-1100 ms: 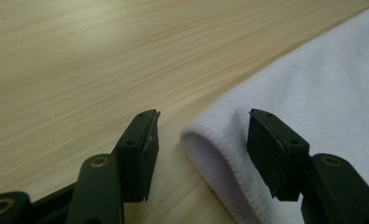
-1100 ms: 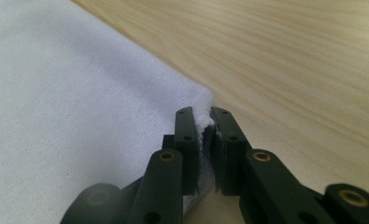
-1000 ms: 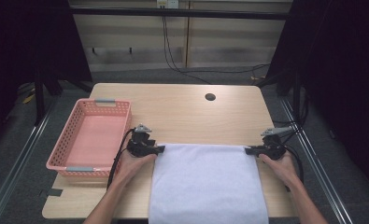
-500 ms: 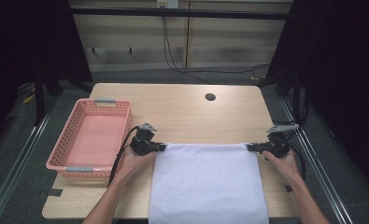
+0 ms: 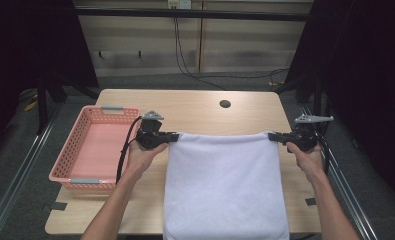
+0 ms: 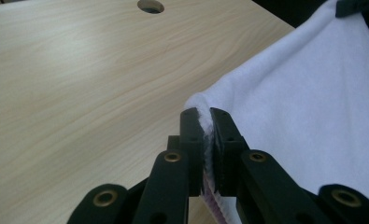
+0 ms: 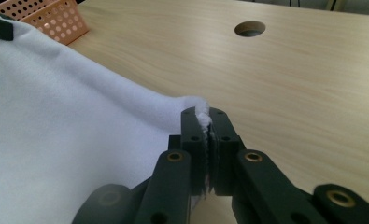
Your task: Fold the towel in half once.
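Towel (image 5: pixel 225 185), white, high view, stretched between left gripper (image 5: pixel 174 136) and right gripper (image 5: pixel 272 135), far edge lifted over table (image 5: pixel 200 112), pink basket (image 5: pixel 92 147) to its left, left gripper view, jaws just closed, clamping towel corner (image 6: pixel 205 119), right gripper view, jaws pinching opposite corner (image 7: pixel 202 114).

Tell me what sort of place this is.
Probably a lab or recording rig, not a home: a bare wooden table with a cable hole, dark curtains on both sides, and loose cables along the floor behind.
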A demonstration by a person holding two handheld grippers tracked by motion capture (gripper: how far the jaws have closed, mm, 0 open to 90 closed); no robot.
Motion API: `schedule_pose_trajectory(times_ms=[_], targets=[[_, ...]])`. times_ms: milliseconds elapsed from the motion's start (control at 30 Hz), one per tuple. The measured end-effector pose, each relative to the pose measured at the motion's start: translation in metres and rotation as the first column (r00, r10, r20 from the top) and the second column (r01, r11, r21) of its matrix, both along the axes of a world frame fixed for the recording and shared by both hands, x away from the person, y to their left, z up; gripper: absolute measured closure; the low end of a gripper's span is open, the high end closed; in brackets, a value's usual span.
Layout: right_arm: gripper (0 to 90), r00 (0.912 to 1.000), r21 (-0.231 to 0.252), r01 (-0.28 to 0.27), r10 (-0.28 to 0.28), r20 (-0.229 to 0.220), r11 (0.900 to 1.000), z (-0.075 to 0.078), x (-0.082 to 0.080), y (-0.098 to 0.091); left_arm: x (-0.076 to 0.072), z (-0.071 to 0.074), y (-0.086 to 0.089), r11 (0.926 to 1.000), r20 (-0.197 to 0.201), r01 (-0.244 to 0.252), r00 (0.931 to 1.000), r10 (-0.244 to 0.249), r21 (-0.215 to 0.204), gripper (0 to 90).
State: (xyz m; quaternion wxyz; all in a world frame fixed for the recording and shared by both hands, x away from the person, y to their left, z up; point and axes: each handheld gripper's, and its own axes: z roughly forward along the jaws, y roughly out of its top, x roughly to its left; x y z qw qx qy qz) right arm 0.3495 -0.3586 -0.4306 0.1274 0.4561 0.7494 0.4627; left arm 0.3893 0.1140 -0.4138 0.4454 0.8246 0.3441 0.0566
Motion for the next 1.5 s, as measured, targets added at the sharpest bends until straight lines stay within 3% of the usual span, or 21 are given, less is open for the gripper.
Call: schedule_pose_trajectory(times_ms=[167,367,433,500,567,633,667,900,933,967,1000,1100,1167,1200,1233,1267,1300,1333,1433,1467,1500], targets=[[86.8,0.9997,-0.006,0.016,-0.016,0.017,0.9999,0.008,0.006,-0.003,0.011,0.012,0.004,0.9999,0.015,-0.015,0.9998,0.015,0.003,84.9],[86.8,0.9978,0.019,0.047,-0.048,0.046,0.9987,0.029,0.021,-0.009,0.026,0.028,0.008,0.9988,0.068,-0.042,0.9968,0.043,-0.027,84.9],[86.8,0.997,0.018,0.051,-0.052,0.057,0.9985,0.034,0.026,-0.008,0.03,0.031,0.009,0.9969,0.082,-0.051,0.9951,0.056,-0.059,84.9],[86.8,0.9968,0.015,0.055,-0.055,0.057,0.9984,0.036,0.028,-0.007,0.03,0.029,0.009,0.9971,0.08,-0.059,0.9948,0.063,-0.048,84.9],[86.8,0.9961,0.047,0.045,-0.049,0.074,0.9979,0.039,0.027,-0.005,0.027,0.026,0.011,0.9981,0.087,-0.049,0.9948,0.052,-0.038,84.9],[86.8,0.9958,0.04,0.029,-0.033,0.086,0.9988,0.039,0.021,-0.004,0.021,0.026,0.015,0.9975,0.096,-0.04,0.9943,0.045,-0.058,84.8],[86.8,0.9955,0.041,0.02,-0.024,0.092,0.999,0.039,0.017,-0.004,0.017,0.027,0.016,0.9964,0.098,-0.038,0.9942,0.045,-0.076,84.8],[86.8,0.9913,0.045,-0.047,0.041,0.126,0.9979,0.042,-0.03,-0.012,-0.018,0.033,0.018,0.9964,0.147,-0.001,0.9891,0.014,-0.085,84.8],[86.7,0.9906,0.05,-0.056,0.049,0.128,0.9972,0.042,-0.037,-0.012,-0.031,0.035,0.019,0.9967,0.163,0.026,0.9866,-0.013,-0.077,84.8],[86.7,0.9906,0.05,-0.056,0.049,0.128,0.9972,0.042,-0.037,-0.012,-0.031,0.035,0.019,0.9967,0.163,0.026,0.9866,-0.013,-0.077,84.8],[86.7,0.9894,0.042,-0.074,0.069,0.128,0.9964,0.039,-0.053,-0.013,-0.04,0.036,0.02,0.9962,0.173,0.034,0.9847,-0.02,-0.08,84.8],[86.4,0.9871,0.039,-0.097,0.091,0.131,0.9945,0.037,-0.074,-0.013,-0.067,0.035,0.022,0.9947,0.184,0.065,0.9817,-0.049,-0.08,84.6],[86.3,0.9857,0.044,-0.107,0.101,0.135,0.9932,0.037,-0.082,-0.013,-0.075,0.033,0.023,0.9959,0.183,0.058,0.9821,-0.044,-0.069,84.5],[86.1,0.9837,0.05,-0.127,0.119,0.135,0.9906,0.034,-0.1,-0.013,-0.09,0.026,0.024,0.9928,0.172,0.08,0.983,-0.064,-0.089,84.5],[86.0,0.9834,0.048,-0.134,0.127,0.13,0.9898,0.032,-0.106,-0.013,-0.09,0.026,0.024,0.9928,0.172,0.08,0.983,-0.064,-0.089,84.5],[85.8,0.9826,0.038,-0.145,0.139,0.123,0.9887,0.03,-0.113,-0.012,-0.103,0.018,0.024,0.9937,0.164,0.082,0.984,-0.069,-0.076,84.5],[85.8,0.9818,0.036,-0.151,0.146,0.122,0.9879,0.028,-0.121,-0.011,-0.103,0.018,0.024,0.9937,0.164,0.082,0.984,-0.069,-0.076,84.5],[85.7,0.9814,0.039,-0.162,0.157,0.111,0.9861,0.025,-0.129,-0.01,-0.114,0.01,0.026,0.9942,0.151,0.095,0.9847,-0.087,-0.049,84.4],[85.4,0.9813,0.027,-0.171,0.168,0.095,0.9849,0.018,-0.143,-0.007,-0.123,0.002,0.03,0.9932,0.129,0.11,0.9861,-0.104,-0.039,84.3],[84.8,0.9787,0.014,-0.195,0.193,0.07,0.9808,0.007,-0.157,-0.004,-0.131,-0.008,0.034,0.9942,0.112,0.107,0.9881,-0.105,-0.013,84.3],[84.7,0.9787,0.01,-0.197,0.196,0.061,0.9804,0.004,-0.162,-0.003,-0.131,-0.008,0.034,0.9942,0.112,0.107,0.9881,-0.105,-0.013,84.2]])
